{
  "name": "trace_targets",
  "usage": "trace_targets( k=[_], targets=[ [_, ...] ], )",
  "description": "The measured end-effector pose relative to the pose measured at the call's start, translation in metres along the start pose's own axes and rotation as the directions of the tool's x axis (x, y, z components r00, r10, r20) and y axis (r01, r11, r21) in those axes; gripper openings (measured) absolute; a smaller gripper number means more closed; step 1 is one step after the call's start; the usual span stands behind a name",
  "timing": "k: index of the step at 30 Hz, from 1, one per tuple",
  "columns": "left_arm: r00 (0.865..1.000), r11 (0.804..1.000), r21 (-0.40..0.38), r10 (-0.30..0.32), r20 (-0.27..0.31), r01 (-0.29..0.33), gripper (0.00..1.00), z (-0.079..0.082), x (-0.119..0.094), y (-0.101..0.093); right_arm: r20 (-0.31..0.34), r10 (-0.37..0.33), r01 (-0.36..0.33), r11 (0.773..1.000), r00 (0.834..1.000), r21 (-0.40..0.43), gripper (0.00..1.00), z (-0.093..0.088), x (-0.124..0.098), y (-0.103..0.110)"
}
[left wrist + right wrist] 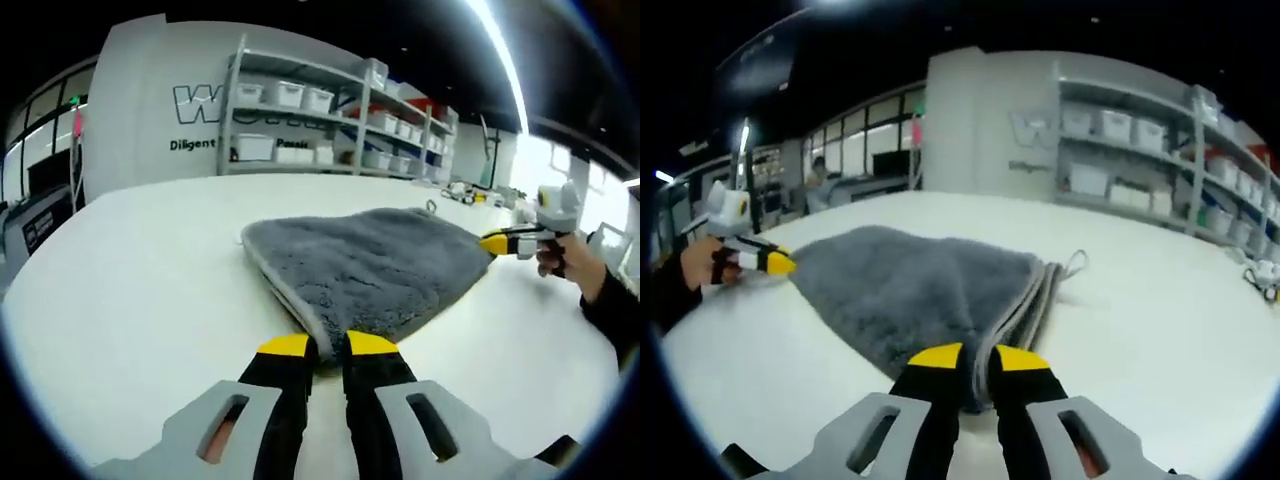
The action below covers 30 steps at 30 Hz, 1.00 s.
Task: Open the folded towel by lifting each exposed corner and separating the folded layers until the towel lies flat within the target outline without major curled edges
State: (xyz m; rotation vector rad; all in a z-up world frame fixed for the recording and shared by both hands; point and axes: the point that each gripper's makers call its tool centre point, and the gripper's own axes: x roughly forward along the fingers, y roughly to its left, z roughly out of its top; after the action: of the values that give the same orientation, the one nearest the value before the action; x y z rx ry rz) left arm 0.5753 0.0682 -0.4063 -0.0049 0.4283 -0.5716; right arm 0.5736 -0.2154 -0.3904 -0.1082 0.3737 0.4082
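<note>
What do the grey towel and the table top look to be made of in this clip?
Towel: soft, deep-pile fabric, likely microfibre or plush; fuzzy matte nap, stitched border, stacked folded layers at its edge in the right gripper view. Table: smooth white top with a faint sheen, perhaps laminate; cannot tell for sure.

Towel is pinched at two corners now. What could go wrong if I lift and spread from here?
The right gripper sits on the stacked edges of the grey towel, so it may have caught several layers and lift the whole fold instead of separating it. The left gripper holds only a thin edge and could slip free under pull. The hanging loop lies loose on the table and might snag or curl under.
</note>
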Motion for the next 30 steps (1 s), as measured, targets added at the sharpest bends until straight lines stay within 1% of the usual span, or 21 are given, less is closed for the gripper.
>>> trace_targets(
  k=[5, 9, 11, 12, 15, 17, 19, 21, 26, 28, 30],
  targets=[
    [1.000, 1.000, -0.005, -0.011, -0.010, 0.010, 0.11, -0.001, -0.007, 0.001, -0.026, 0.024, -0.024, 1.000, 0.999, 0.015, 0.05, -0.002, -0.004, 0.006],
    [0.999, 0.999, 0.007, -0.035, -0.038, 0.035, 0.11, -0.007, -0.019, -0.003, -0.041, 0.053, -0.052, 0.998, 0.998, 0.030, 0.05, -0.007, -0.010, 0.012],
    [0.998, 0.999, 0.011, -0.040, -0.047, 0.040, 0.11, -0.010, -0.028, -0.004, -0.043, 0.088, -0.085, 0.994, 0.995, 0.073, 0.05, -0.009, -0.014, 0.019],
    [0.998, 0.999, 0.021, -0.038, -0.057, 0.040, 0.11, -0.011, -0.032, -0.004, -0.045, 0.097, -0.093, 0.992, 0.994, 0.079, 0.05, -0.010, -0.016, 0.022],
    [0.997, 0.998, 0.045, -0.036, -0.071, 0.039, 0.10, -0.012, -0.040, -0.004, -0.047, 0.103, -0.101, 0.993, 0.994, 0.053, 0.05, -0.012, -0.023, 0.032],
    [0.995, 0.996, 0.075, -0.034, -0.089, 0.041, 0.10, -0.015, -0.047, -0.006, -0.050, 0.100, -0.100, 0.995, 0.994, 0.013, 0.05, -0.013, -0.029, 0.039],
    [0.995, 0.994, 0.106, -0.028, -0.100, 0.038, 0.10, -0.016, -0.052, -0.007, -0.052, 0.102, -0.102, 0.995, 0.993, -0.002, 0.04, -0.013, -0.033, 0.044],
    [0.994, 0.993, 0.114, -0.026, -0.104, 0.038, 0.10, -0.018, -0.057, -0.009, -0.055, 0.106, -0.107, 0.994, 0.993, -0.014, 0.03, -0.013, -0.037, 0.047],
    [0.993, 0.986, 0.161, -0.027, -0.115, 0.046, 0.10, -0.026, -0.071, -0.017, -0.069, 0.112, -0.114, 0.993, 0.991, -0.017, 0.03, -0.021, -0.049, 0.054],
    [0.993, 0.984, 0.169, -0.031, -0.115, 0.051, 0.10, -0.030, -0.079, -0.021, -0.075, 0.129, -0.129, 0.992, 0.989, -0.002, 0.04, -0.025, -0.056, 0.058],
    [0.993, 0.984, 0.171, -0.039, -0.115, 0.059, 0.09, -0.035, -0.088, -0.025, -0.082, 0.144, -0.146, 0.989, 0.986, -0.011, 0.04, -0.030, -0.063, 0.064]
  ],
)
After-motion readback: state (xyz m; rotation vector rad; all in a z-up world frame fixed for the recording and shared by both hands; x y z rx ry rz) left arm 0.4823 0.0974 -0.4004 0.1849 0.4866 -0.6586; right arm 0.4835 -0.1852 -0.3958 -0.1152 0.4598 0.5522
